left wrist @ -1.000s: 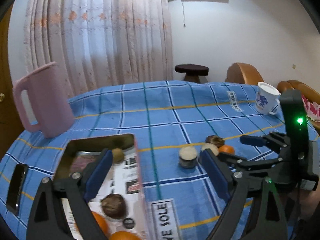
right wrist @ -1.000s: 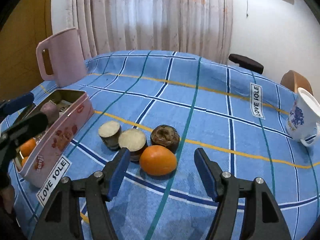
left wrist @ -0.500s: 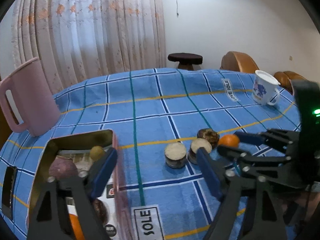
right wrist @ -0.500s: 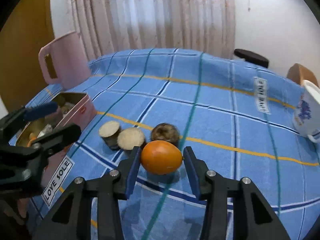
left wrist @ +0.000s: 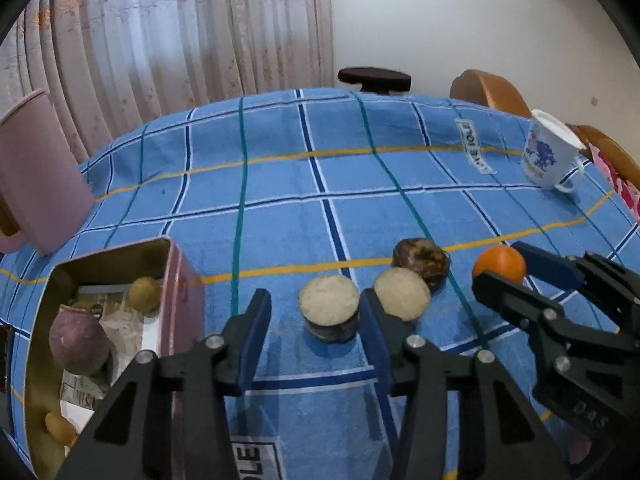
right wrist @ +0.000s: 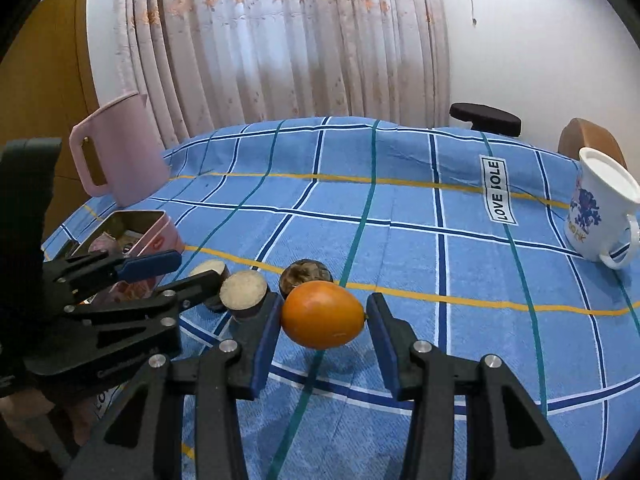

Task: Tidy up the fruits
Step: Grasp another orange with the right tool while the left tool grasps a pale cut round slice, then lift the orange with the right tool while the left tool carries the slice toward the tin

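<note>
an oval orange fruit [right wrist: 323, 314] sits crosswise between the blue pads of the right gripper [right wrist: 323, 320], which clasp its two ends; its long axis runs pad to pad, just above the blue checked tablecloth [right wrist: 440, 216]. just beyond it lie a brown fruit [right wrist: 306, 274] and two cut, pale-faced pieces [right wrist: 243, 290]. the left gripper [left wrist: 314, 324] has just been closing with nothing pressed between its pads; one piece [left wrist: 329, 306] lies ahead of them. an open pink tin [left wrist: 176, 276] holding fruit stands near the cloth's left edge.

Open blue tablecloth [left wrist: 280, 184] beyond 3 clustered fruits; pink tin [left wrist: 176, 280] leftward, mug [left wrist: 548, 156] far right.
</note>
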Tool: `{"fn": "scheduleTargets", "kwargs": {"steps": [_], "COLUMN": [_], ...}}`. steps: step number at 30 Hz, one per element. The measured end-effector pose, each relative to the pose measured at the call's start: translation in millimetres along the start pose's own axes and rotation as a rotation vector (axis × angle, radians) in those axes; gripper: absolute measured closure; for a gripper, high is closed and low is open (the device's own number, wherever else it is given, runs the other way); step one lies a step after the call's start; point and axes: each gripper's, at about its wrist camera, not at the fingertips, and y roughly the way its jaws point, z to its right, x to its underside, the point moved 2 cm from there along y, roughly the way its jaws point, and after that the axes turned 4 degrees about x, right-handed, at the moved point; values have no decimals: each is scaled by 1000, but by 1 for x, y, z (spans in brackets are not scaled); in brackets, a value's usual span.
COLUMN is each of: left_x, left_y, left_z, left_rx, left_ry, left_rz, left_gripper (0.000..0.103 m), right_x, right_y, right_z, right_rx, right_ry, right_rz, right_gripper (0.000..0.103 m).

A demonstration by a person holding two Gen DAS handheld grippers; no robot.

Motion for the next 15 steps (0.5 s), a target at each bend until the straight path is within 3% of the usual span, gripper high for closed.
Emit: {"fn": "scheduleTargets", "kwargs": {"steps": [2, 7, 15], "left_x": [3, 5, 12], "left_y": [7, 4, -20], "left_z": [-1, -2, -4], "left_rx": [34, 28, 41], "left_ry": [-23, -33, -17], "left_rz": [-34, -3, 103], "left_gripper": [60, 68, 68], "right_x": [0, 0, -1], "right_y": [-1, -2, -10], "right_z": [0, -2, -3], "right_rx": [4, 11, -8], "right_ry": [-2, -13, -18], "right_rz": [4, 9, 48], "right_gripper": [57, 57, 57]}}
